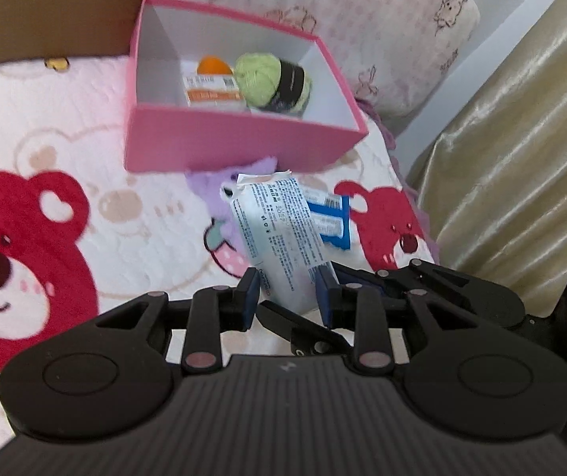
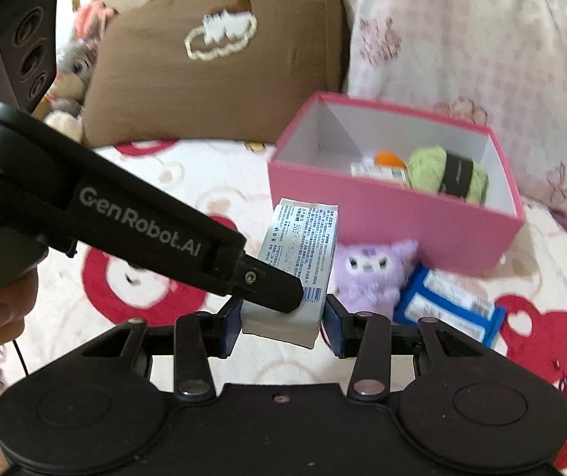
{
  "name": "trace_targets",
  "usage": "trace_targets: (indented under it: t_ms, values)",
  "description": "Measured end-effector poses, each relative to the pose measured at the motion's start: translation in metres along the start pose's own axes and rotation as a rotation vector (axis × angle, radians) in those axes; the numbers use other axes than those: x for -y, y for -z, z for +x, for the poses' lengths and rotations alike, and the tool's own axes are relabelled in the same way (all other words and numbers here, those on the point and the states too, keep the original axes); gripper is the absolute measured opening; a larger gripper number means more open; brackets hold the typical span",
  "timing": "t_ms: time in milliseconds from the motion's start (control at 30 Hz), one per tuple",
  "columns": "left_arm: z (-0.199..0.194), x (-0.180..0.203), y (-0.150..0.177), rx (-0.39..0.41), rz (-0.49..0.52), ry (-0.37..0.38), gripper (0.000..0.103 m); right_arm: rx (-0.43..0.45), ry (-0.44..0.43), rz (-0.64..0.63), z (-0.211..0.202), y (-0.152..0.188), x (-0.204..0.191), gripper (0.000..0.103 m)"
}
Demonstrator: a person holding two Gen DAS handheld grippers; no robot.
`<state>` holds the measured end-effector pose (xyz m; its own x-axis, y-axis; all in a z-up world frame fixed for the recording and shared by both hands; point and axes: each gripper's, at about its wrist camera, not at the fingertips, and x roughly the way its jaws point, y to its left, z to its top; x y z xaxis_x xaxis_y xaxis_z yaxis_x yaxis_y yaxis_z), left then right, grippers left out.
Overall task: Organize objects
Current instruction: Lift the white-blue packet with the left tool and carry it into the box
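Both wrist cameras sit low and close over the bed [image 1: 85, 127], looking forward past their own jaws. Each faces the pink box [image 1: 239, 139] and white packet [image 1: 283, 234] from neighbouring angles.

Bear-print bedspread [image 1: 65, 206], brown cushion [image 2: 220, 59], gold curtain [image 1: 521, 150].

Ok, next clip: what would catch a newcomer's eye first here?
Probably the white printed packet in the middle, with both the left gripper and the right gripper around it at once. Behind it stands an open pink box holding green yarn and an orange-labelled item. A purple plush toy and a blue pack lie in front of the box on the red bear blanket.
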<state>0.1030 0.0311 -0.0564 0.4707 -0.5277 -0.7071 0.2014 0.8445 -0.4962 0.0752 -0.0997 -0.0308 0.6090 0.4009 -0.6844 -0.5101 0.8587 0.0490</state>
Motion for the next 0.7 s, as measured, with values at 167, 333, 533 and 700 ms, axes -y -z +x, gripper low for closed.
trace_targets:
  t_ms: [167, 333, 533, 700]
  values:
    - [-0.012, 0.016, -0.019, -0.014, 0.04, -0.038, 0.032, -0.005, -0.043, 0.019, -0.007, -0.023, 0.009, 0.048]
    - [-0.024, 0.034, -0.044, -0.031, 0.126, -0.086, 0.033, 0.052, -0.099, 0.062, -0.014, -0.042, 0.021, 0.048]
    - [-0.024, 0.052, -0.073, -0.021, 0.134, -0.089, 0.034, 0.062, -0.103, 0.068, -0.02, -0.067, 0.043, 0.048]
    - [-0.014, 0.06, -0.097, -0.053, 0.114, -0.029, 0.034, 0.039, -0.076, 0.072, -0.024, -0.086, 0.062, 0.048]
